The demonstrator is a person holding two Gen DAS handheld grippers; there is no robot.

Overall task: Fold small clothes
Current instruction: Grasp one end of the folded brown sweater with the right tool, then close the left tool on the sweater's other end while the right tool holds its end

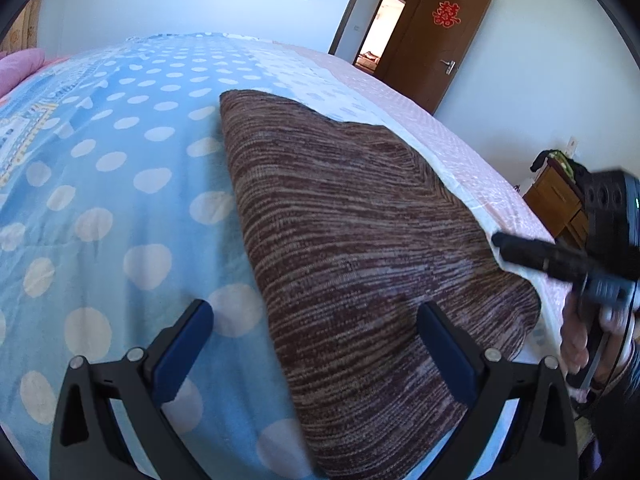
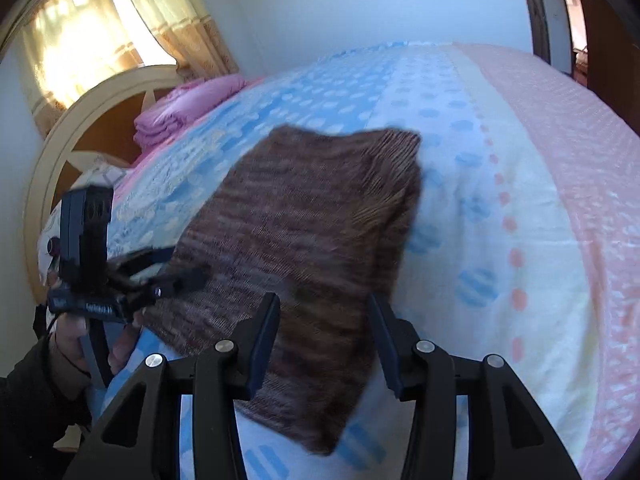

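At the bottom of each wrist view, a pair of blue-padded fingers stands apart, gripping nothing: the left gripper (image 1: 316,332) wide open over the near edge of the folded brown knit garment (image 1: 360,240), the right gripper (image 2: 324,320) partly open above that garment's near end. The garment lies flat at frame centre on the dotted blue bedspread (image 1: 120,184); a pink blanket (image 2: 180,112) sits upper left.

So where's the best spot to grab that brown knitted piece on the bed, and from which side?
Probably the near corner of the brown knitted piece, approached from the bed's near edge. It lies flat and folded on the bedspread, so only its edges offer a lip. The open right tool already hangs over that near end.
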